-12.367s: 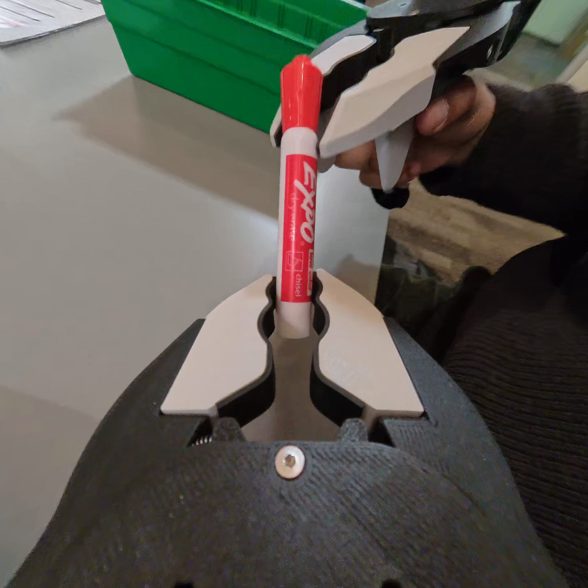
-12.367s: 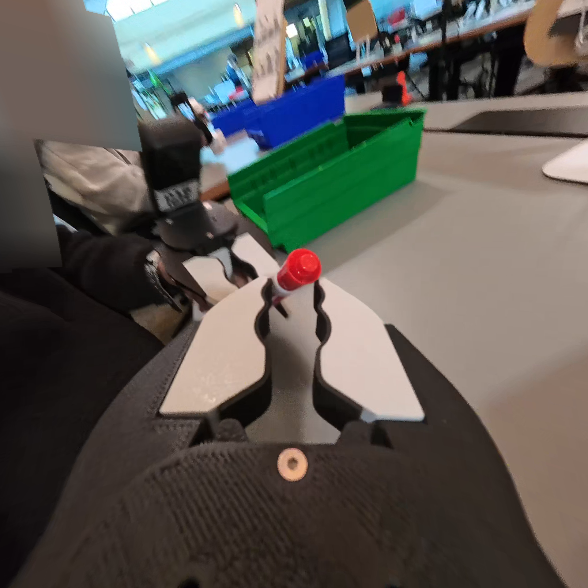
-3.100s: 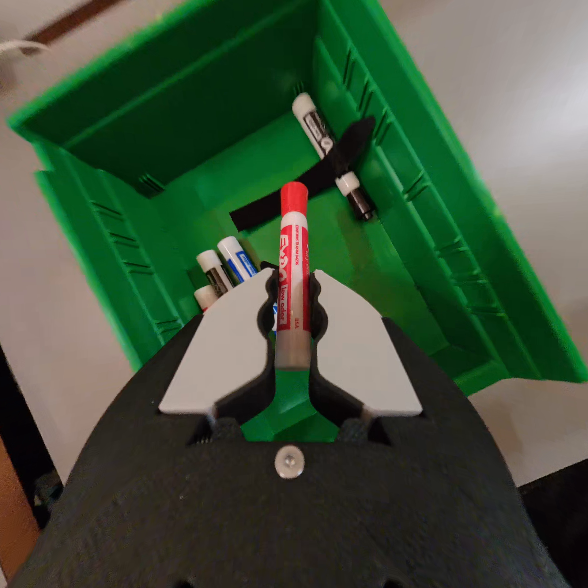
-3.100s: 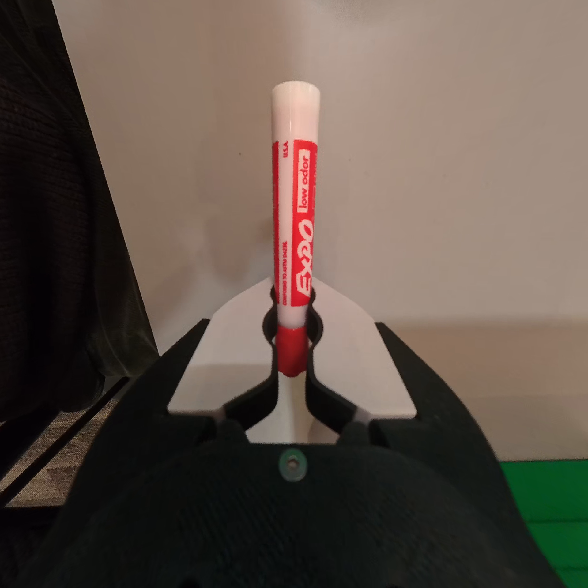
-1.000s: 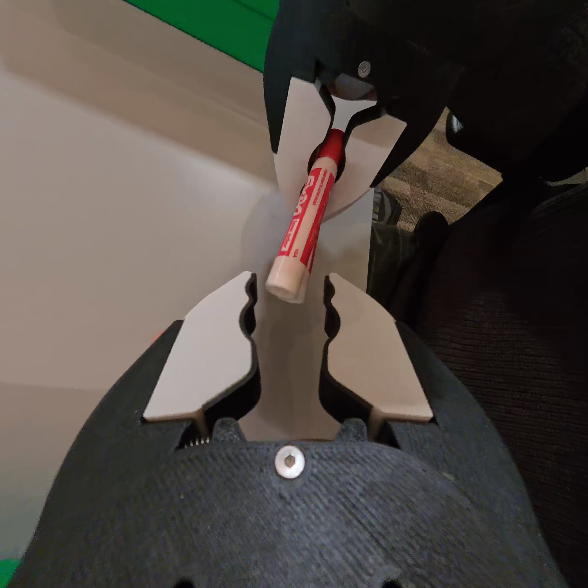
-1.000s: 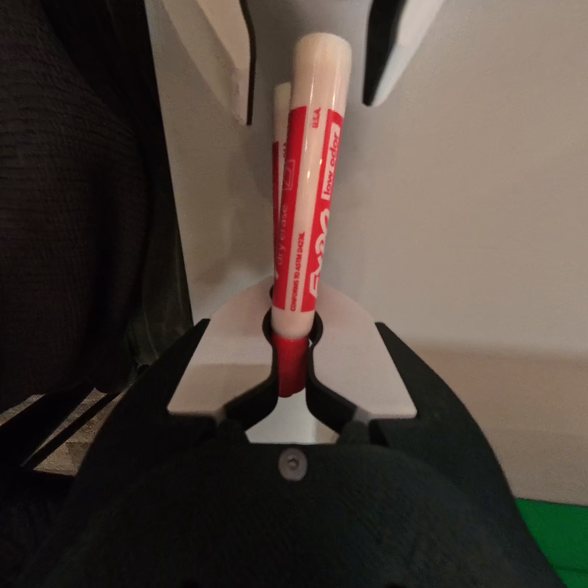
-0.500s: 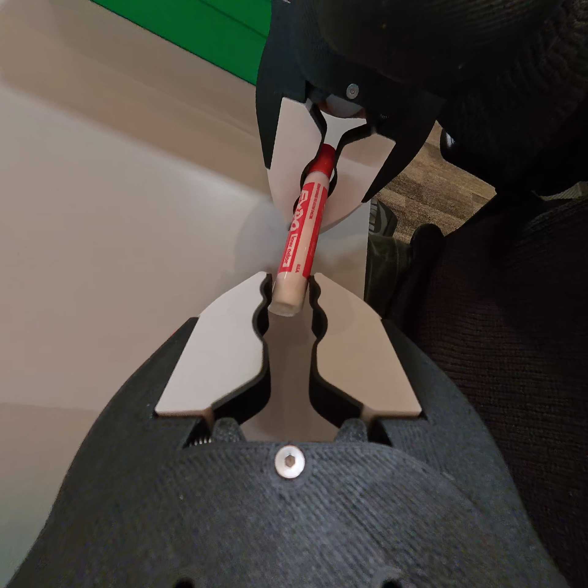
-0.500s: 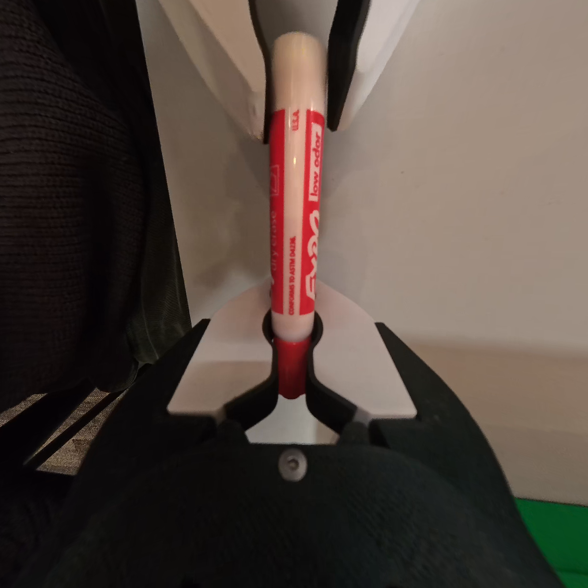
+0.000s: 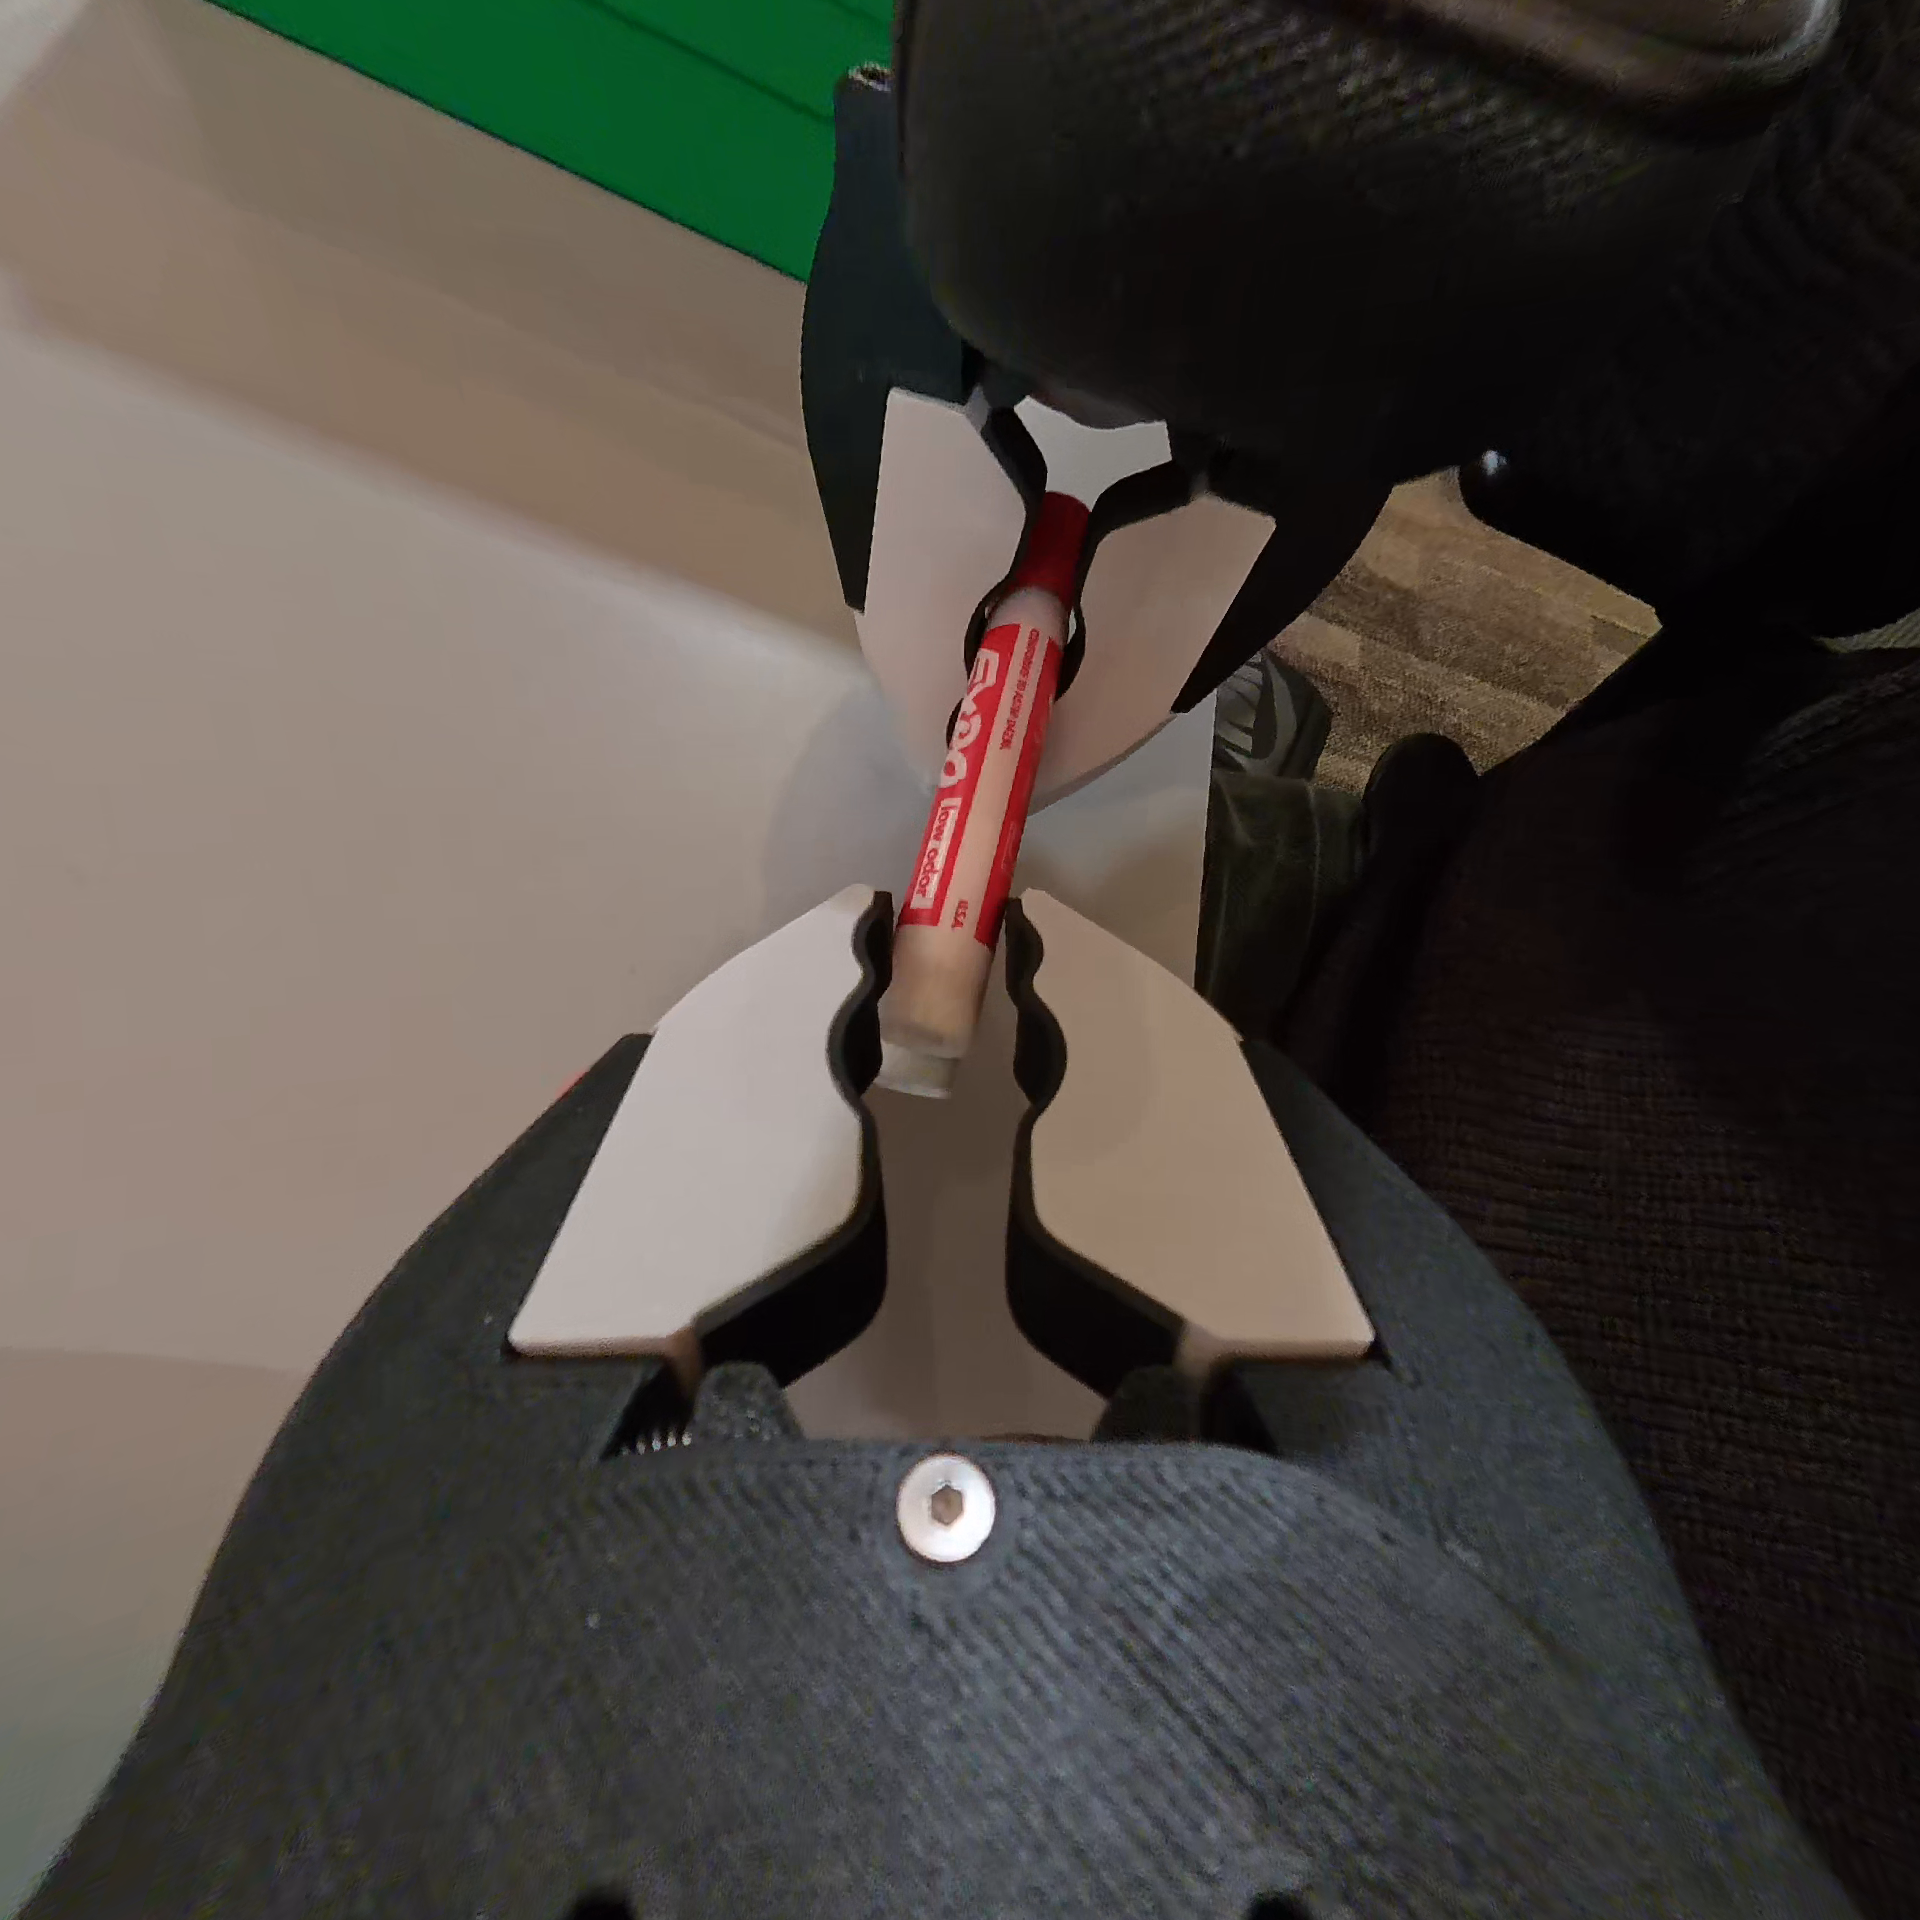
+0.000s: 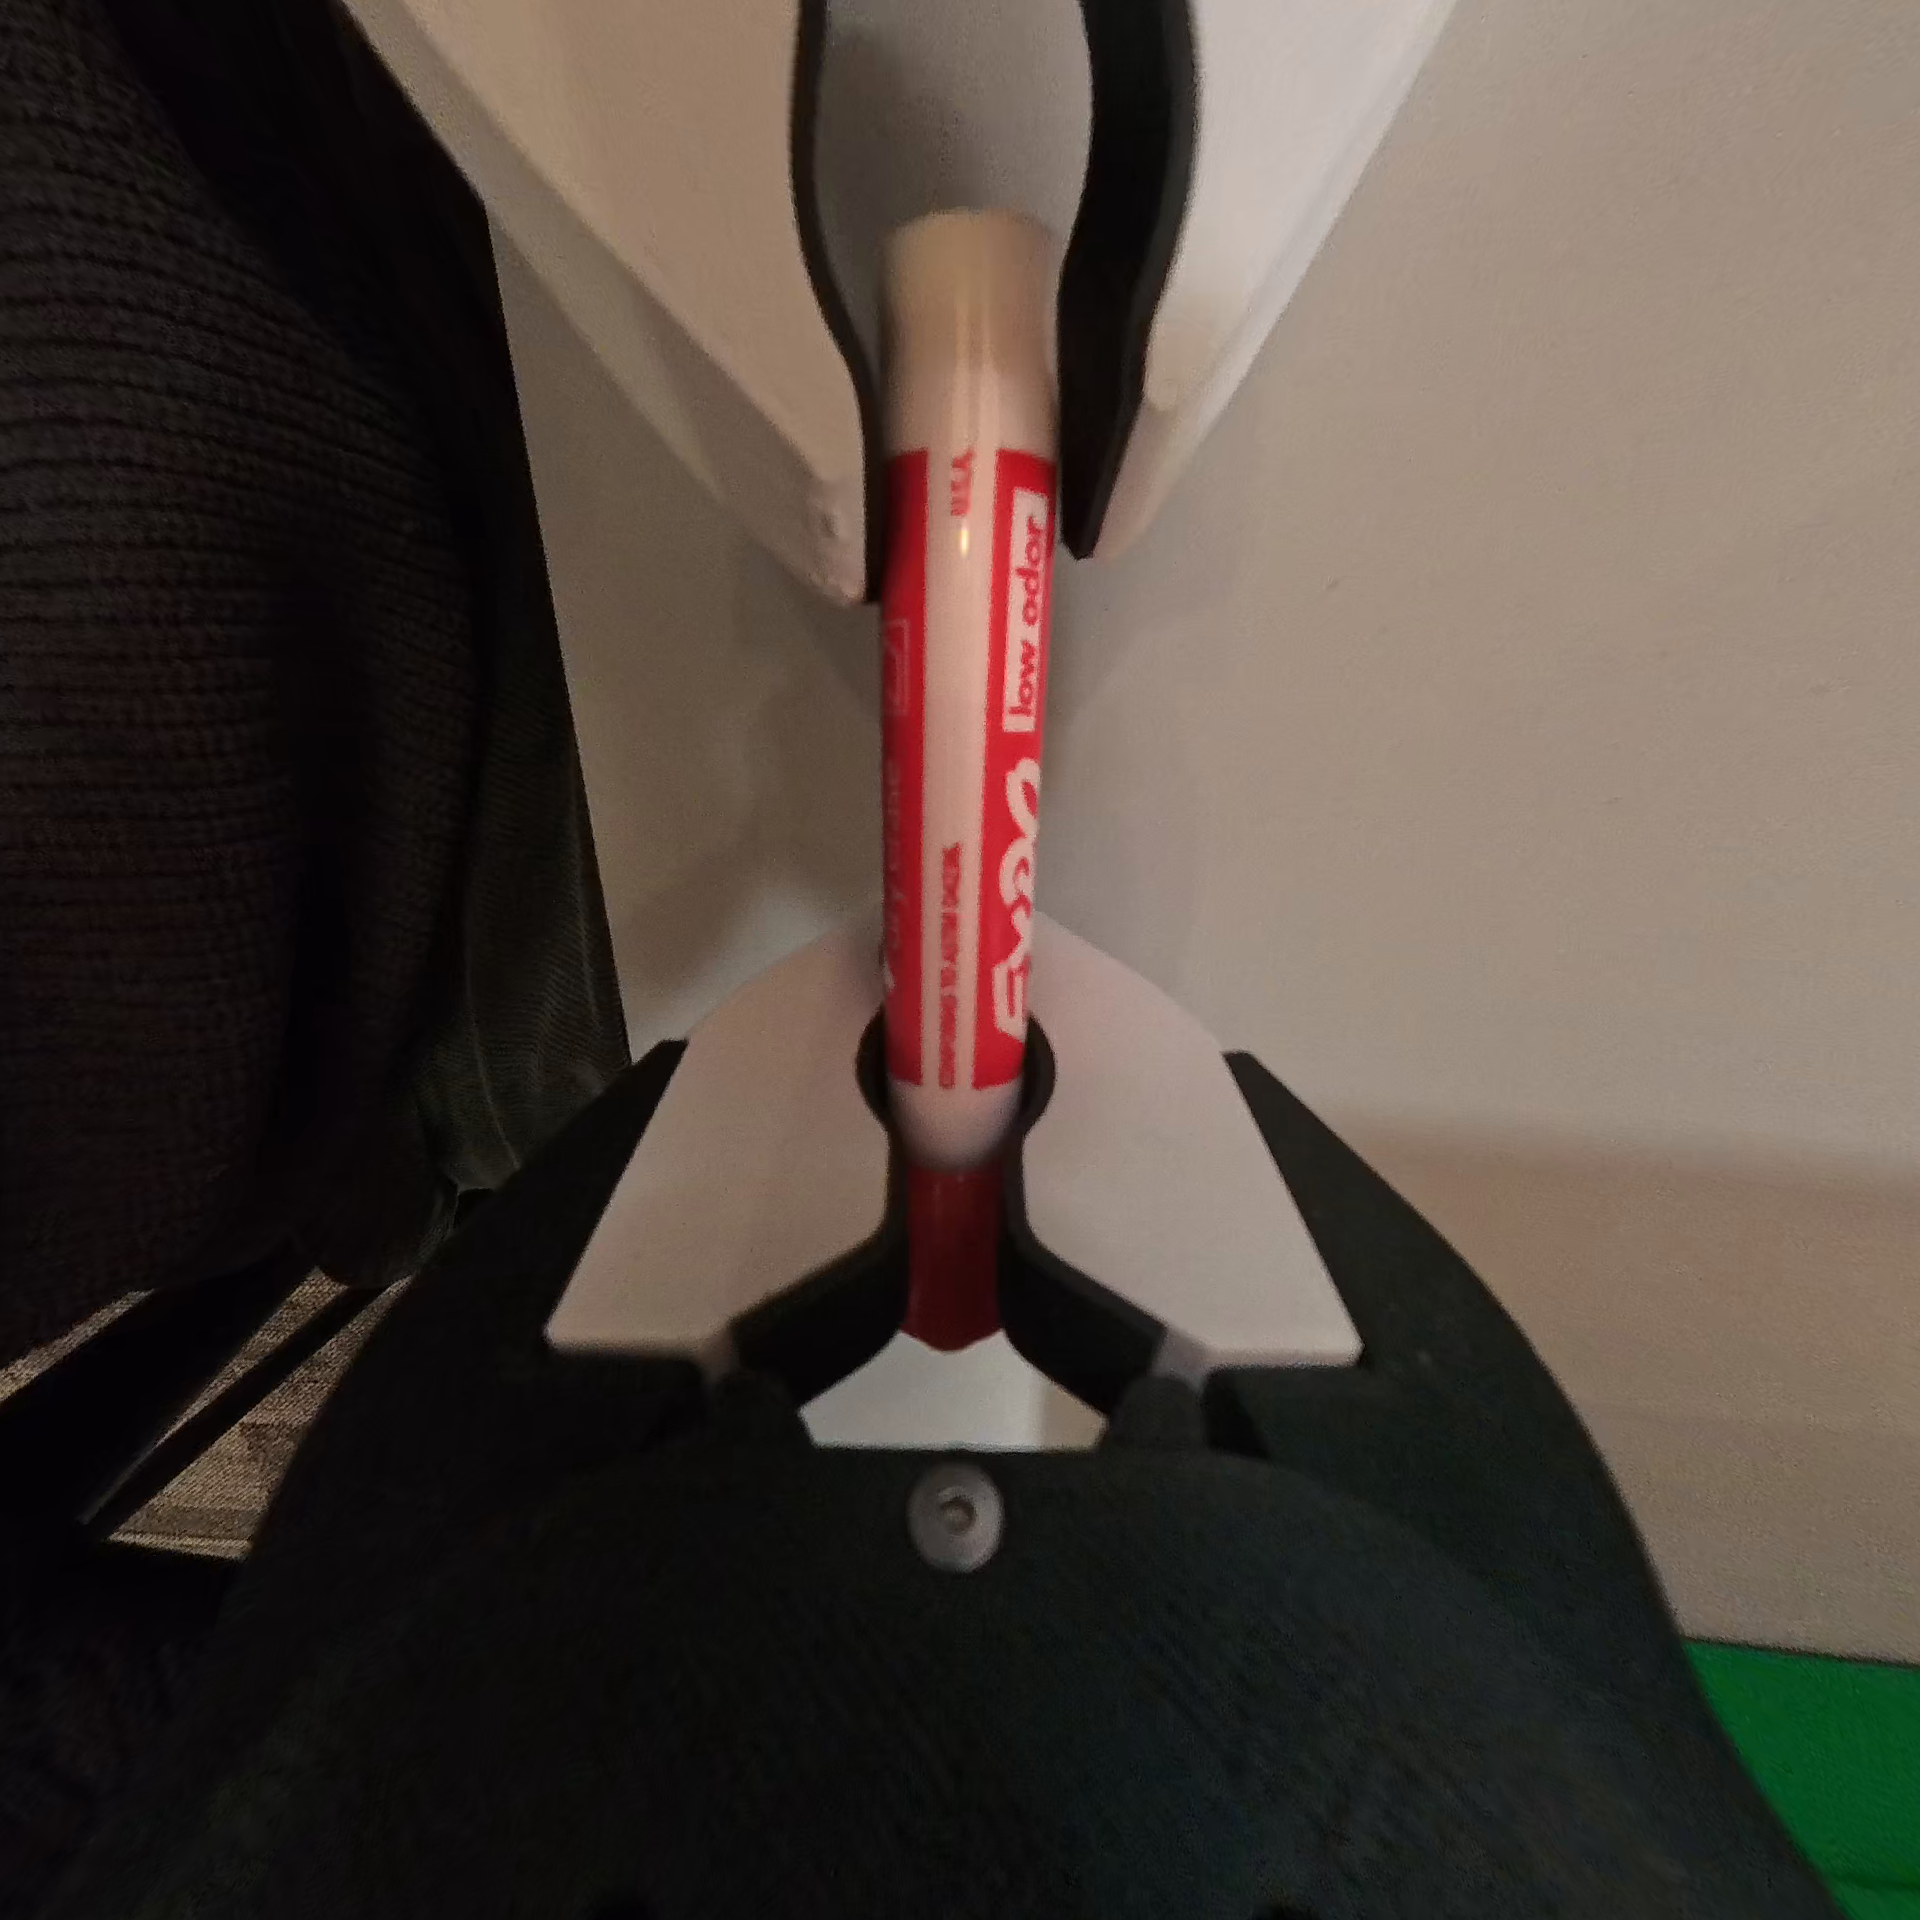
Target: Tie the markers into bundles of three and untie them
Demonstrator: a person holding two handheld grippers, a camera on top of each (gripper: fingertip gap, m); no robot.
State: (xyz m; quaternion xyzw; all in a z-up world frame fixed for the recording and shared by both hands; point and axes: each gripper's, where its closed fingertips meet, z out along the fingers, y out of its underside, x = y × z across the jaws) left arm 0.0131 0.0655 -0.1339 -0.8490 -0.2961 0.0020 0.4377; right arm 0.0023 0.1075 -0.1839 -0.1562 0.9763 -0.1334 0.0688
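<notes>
Two grippers | left gripper [image 9: 940, 971], right gripper [image 10: 961, 1039] clamp marker [image 10: 961, 748]

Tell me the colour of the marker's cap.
Red; the cap shows best in the right wrist view.

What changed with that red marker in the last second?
The left gripper moved onto the red marker and its jaws closed on the white tail end. The right gripper stayed clamped near the red cap, over the grey table.
</notes>
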